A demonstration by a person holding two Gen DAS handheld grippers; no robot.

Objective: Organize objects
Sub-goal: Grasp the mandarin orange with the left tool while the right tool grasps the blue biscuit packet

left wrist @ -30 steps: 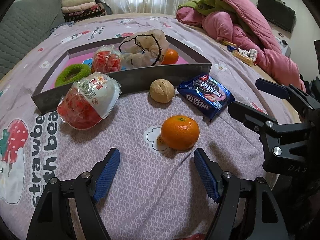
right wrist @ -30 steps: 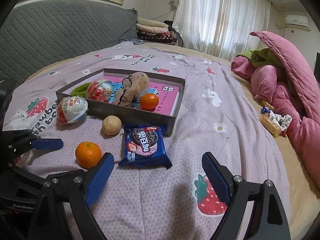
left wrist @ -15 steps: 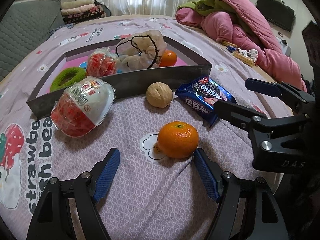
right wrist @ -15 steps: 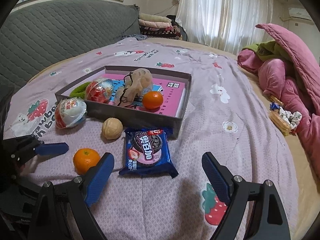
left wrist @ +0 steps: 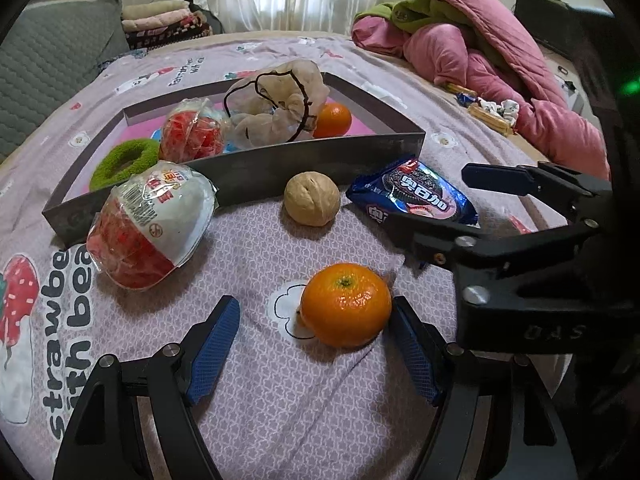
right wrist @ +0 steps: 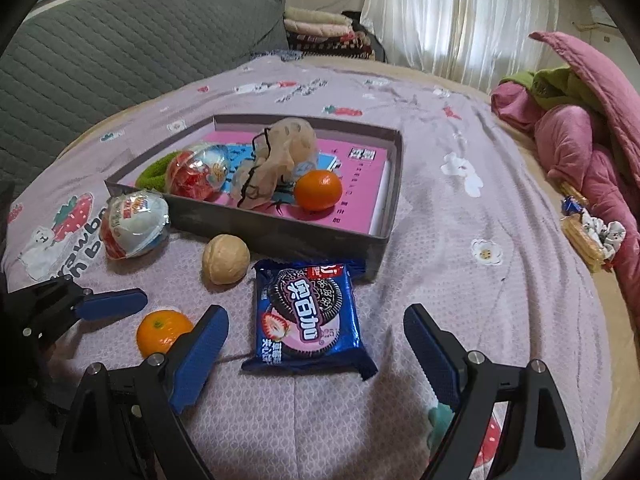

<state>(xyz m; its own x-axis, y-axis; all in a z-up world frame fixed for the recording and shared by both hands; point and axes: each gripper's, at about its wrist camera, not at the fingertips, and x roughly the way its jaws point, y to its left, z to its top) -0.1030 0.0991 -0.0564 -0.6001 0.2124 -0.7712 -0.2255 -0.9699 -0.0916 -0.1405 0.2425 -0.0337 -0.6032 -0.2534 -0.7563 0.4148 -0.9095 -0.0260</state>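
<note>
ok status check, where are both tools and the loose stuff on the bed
Left tool open, straddling the loose orange. Right tool open over the cookie packet. Walnut and toy egg outside the box.

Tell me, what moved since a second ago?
Both grippers came closer to the snacks. The open left gripper now has the orange between its fingers, not squeezed. The open right gripper neared the cookie pack. The walnut, egg toy and box stayed put.

You see an orange tangerine (left wrist: 346,304), stem up, and a flat blue cookie packet (right wrist: 308,316) lying on the bedspread before the gray tray (right wrist: 280,232).
</note>
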